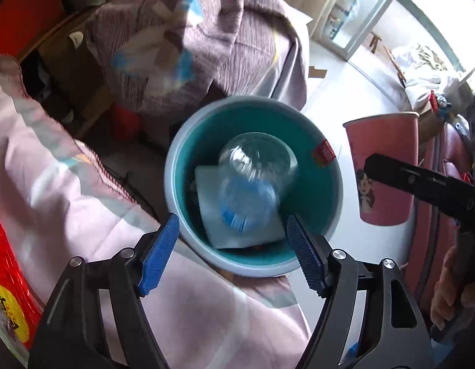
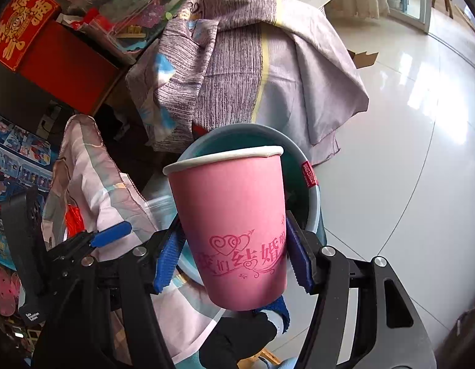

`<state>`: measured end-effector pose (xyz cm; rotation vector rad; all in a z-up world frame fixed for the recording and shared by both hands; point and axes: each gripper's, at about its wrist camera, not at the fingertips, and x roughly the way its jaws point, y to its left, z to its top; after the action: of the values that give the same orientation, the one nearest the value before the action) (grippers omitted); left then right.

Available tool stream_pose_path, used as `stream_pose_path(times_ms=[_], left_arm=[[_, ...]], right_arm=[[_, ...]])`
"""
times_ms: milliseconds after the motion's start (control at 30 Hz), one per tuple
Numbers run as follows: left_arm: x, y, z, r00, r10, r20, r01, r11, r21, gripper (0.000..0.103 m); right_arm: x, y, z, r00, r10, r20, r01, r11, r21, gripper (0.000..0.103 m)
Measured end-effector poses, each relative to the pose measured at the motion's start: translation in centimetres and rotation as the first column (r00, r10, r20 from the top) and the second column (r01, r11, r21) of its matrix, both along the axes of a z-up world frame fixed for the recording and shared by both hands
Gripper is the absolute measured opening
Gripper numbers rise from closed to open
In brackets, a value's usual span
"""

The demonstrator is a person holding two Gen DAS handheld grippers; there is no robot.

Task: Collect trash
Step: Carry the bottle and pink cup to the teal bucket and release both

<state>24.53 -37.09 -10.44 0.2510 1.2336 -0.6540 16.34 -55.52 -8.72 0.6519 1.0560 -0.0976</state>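
Note:
A teal bin with a grey rim (image 1: 176,166) stands on the floor below my left gripper (image 1: 232,220). The gripper is open, with nothing between its blue pads. Inside the bin lies a clear plastic bottle (image 1: 255,166), blurred, on a white sheet (image 1: 206,190). My right gripper (image 2: 234,230) is shut on a pink paper cup (image 2: 234,209) with red printing, held upright just in front of the bin's rim (image 2: 298,150). In the left wrist view the cup (image 1: 388,166) hangs to the right of the bin, with one black finger (image 1: 391,170) across it.
A purple striped cloth (image 1: 206,40) drapes over furniture behind the bin. A pink quilt (image 1: 68,184) lies at its left, touching it. White tiled floor (image 2: 406,123) spreads to the right. A dark red case (image 1: 434,215) stands at far right. A gloved hand (image 2: 237,338) shows under the cup.

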Motion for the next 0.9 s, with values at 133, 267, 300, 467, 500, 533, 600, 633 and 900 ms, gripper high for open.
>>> stream_pose_path(times_ms=[133, 267, 300, 467, 500, 533, 600, 633, 900], left_arm=[[-0.3, 1.1, 0.0, 1.0, 0.012, -0.009, -0.012, 1.0, 0.002, 0.077], [-0.4, 2.3, 0.1, 0.999, 0.03, -0.013, -0.03, 1.0, -0.001, 0.078], [-0.5, 2.5, 0.2, 0.999, 0.033, -0.013, -0.033, 0.999, -0.003, 0.079], [-0.8, 3.7, 1.0, 0.999, 0.05, 0.002, -0.05, 0.999, -0.021, 0.09], [-0.9, 4.0, 1.2, 0.999, 0.051, 0.011, -0.051, 0.998, -0.022, 0.09], [-1.0, 4.2, 1.4, 0.999, 0.052, 0.013, -0.051, 0.998, -0.023, 0.09], [-1.2, 4.6, 1.7, 0.998, 0.056, 0.012, -0.056, 0.998, -0.028, 0.091], [-1.1, 4.7, 1.7, 0.998, 0.058, 0.013, -0.057, 0.998, -0.03, 0.091], [-1.8, 6.3, 2.8, 0.997, 0.071, 0.021, -0.07, 0.996, -0.05, 0.091]], right_arm=[[0.4, 0.4, -0.3, 1.0, 0.006, -0.011, -0.006, 1.0, -0.002, 0.059], [0.5, 0.9, -0.5, 1.0, 0.014, -0.022, -0.014, 1.0, -0.006, 0.06], [0.6, 1.0, -0.5, 1.0, 0.017, -0.025, -0.017, 1.0, -0.009, 0.06], [1.2, 1.9, -0.8, 0.998, 0.039, -0.044, -0.04, 0.999, -0.012, 0.06], [1.4, 2.3, -0.9, 0.997, 0.052, -0.049, -0.052, 0.999, -0.006, 0.061], [1.6, 2.5, -1.0, 0.997, 0.063, -0.055, -0.063, 0.998, 0.004, 0.063], [1.9, 3.0, -1.3, 0.995, 0.071, -0.065, -0.069, 0.997, 0.031, 0.071], [2.0, 3.1, -1.2, 0.996, 0.067, -0.065, -0.065, 0.998, 0.023, 0.071], [1.7, 3.7, 0.1, 0.997, 0.035, -0.072, -0.035, 0.999, 0.001, 0.077]])
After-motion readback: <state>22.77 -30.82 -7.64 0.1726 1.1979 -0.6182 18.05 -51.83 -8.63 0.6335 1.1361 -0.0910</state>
